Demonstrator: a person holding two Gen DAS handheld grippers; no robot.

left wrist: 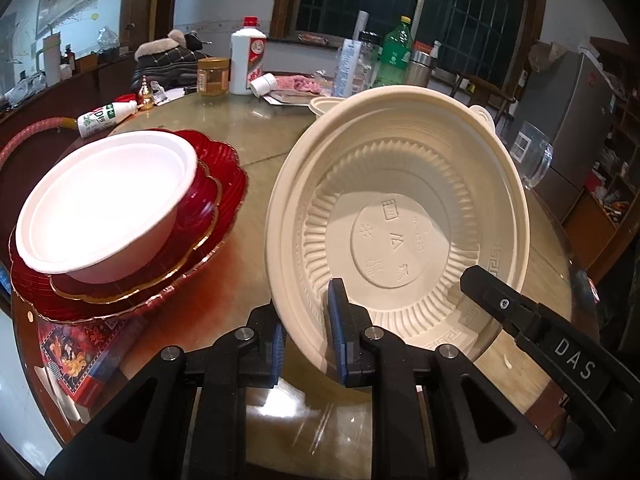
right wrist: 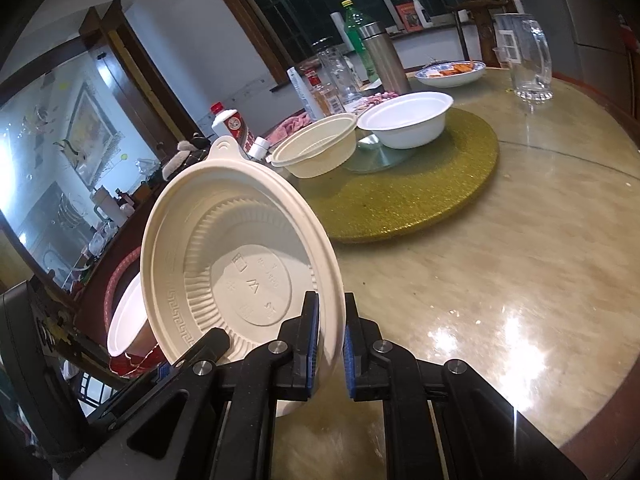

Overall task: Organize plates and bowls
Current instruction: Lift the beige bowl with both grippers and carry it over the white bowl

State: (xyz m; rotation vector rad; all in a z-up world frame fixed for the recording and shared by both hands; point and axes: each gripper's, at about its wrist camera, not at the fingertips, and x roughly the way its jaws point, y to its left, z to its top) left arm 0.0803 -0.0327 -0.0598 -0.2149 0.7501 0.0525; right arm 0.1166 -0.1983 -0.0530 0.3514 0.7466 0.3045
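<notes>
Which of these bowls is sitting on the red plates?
The plain white bowl on the left sits on the stacked red plates. The cream ribbed bowl is tilted up off the table, clamped at its rim by both grippers.

Dim warm indoor light, glare on table (right wrist: 520, 320), fisheye-bent dark corners.

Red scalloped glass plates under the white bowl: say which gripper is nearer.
Left. The left gripper, gripping the cream plastic bowl, sits beside the red plates; the right gripper grips the bowl's far rim.
</notes>
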